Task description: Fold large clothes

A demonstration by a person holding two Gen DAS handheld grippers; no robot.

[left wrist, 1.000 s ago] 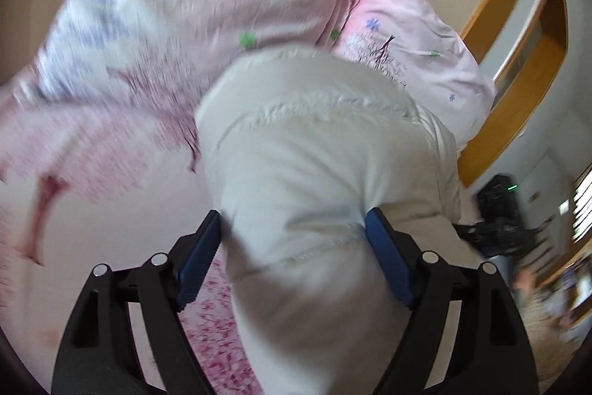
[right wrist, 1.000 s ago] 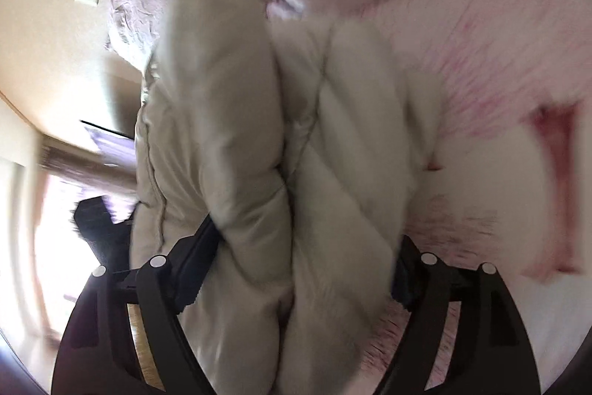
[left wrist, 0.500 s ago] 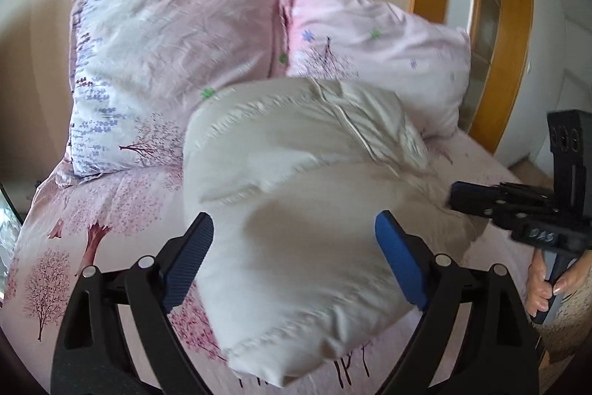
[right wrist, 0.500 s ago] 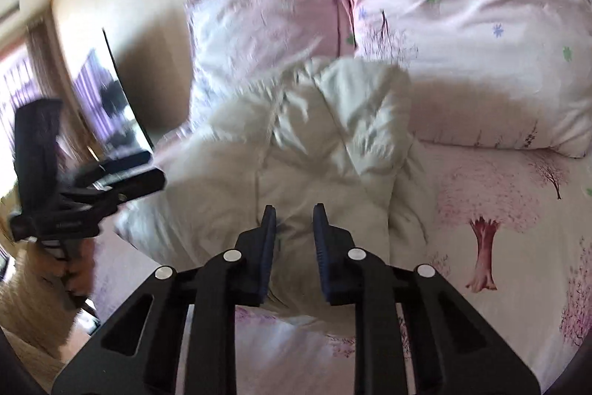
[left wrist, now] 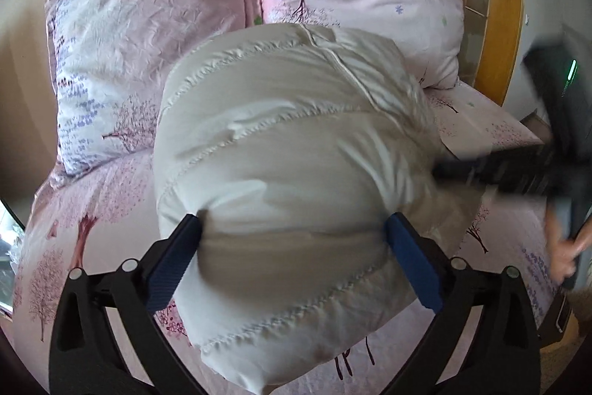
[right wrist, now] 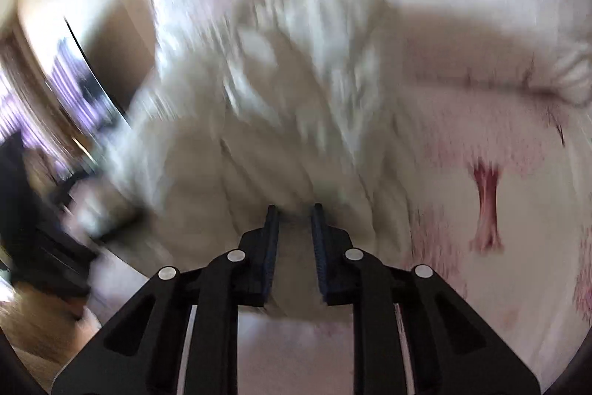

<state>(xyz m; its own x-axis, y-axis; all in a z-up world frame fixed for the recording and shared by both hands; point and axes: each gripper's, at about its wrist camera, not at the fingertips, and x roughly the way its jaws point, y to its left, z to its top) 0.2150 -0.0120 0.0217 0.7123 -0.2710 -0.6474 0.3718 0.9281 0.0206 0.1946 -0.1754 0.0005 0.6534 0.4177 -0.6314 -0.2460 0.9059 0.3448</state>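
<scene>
On the pink tree-print bed sheet point(left wrist: 92, 210) lies a bundled white quilted jacket point(left wrist: 288, 173), its far edge against two pink pillows point(left wrist: 148, 24) at the headboard wall. Spread wide, the left gripper point(left wrist: 292, 247) has its blue pads point(left wrist: 172, 265) set against the jacket's near sides, one on each flank, holding the puffy bulk between them. At the right of that view, the right gripper point(right wrist: 295, 215) appears as a blurred dark shape beside the jacket; its own blurred view shows the fingers drawn close together with white fabric pinched between them.
</scene>
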